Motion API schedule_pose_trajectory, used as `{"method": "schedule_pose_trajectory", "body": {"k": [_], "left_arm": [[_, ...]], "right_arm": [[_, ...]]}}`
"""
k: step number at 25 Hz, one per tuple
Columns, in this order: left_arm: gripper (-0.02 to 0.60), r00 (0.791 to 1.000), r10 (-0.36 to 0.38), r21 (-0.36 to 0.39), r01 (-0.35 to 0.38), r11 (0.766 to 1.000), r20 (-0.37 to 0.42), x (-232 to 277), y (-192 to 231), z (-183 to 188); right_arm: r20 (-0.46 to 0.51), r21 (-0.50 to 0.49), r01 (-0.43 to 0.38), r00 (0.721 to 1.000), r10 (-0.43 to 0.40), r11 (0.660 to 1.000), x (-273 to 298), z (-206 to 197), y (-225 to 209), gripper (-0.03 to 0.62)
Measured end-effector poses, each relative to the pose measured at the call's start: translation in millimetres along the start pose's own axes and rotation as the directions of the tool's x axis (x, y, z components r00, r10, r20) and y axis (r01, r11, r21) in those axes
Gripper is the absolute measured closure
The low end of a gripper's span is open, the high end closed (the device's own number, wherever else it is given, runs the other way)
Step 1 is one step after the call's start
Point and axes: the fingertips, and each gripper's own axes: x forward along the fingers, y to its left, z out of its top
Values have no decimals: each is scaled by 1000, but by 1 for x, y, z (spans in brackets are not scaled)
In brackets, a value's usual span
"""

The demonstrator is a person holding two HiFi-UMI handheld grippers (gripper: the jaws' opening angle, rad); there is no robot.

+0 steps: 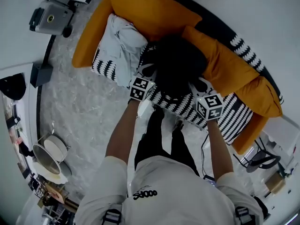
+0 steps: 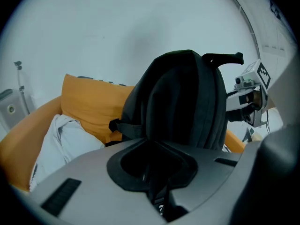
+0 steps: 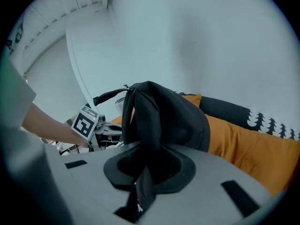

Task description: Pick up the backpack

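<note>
Left gripper (image 2: pixel 157 184) and right gripper (image 3: pixel 139 184) each clamp the black backpack (image 1: pixel 178 69) above the orange sofa (image 1: pixel 140 11). The lift looks under way. Next, raise both evenly.

A home living room: orange sofa (image 1: pixel 150 8), patterned throw (image 1: pixel 234 111), marble floor (image 1: pixel 79 107).

Orange cushions (image 1: pixel 150 8) at upper centre, crumpled white cloth (image 1: pixel 123 43) just left on black-and-white patterned cover (image 1: pixel 234 114), grey machine (image 1: pixel 49 17) upper left.

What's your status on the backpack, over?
Grippers: left gripper and right gripper both shut on the black backpack. It stands upright over the sofa seat. Beside it white bedding, nothing on top.
</note>
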Motion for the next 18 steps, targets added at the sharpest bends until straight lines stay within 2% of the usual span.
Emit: {"method": "schedule_pose_trajectory", "body": {"k": [10,18], "left_arm": [[538,986,74,-23,-72,997,149,-74,-42,37],[538,970,115,0,-118,993,212,-135,-103,75]], "right_arm": [[65,-172,-40,997,52,984,-71,41,41,526],[95,-260,-77,990,105,963,-152,68,65,526]]}}
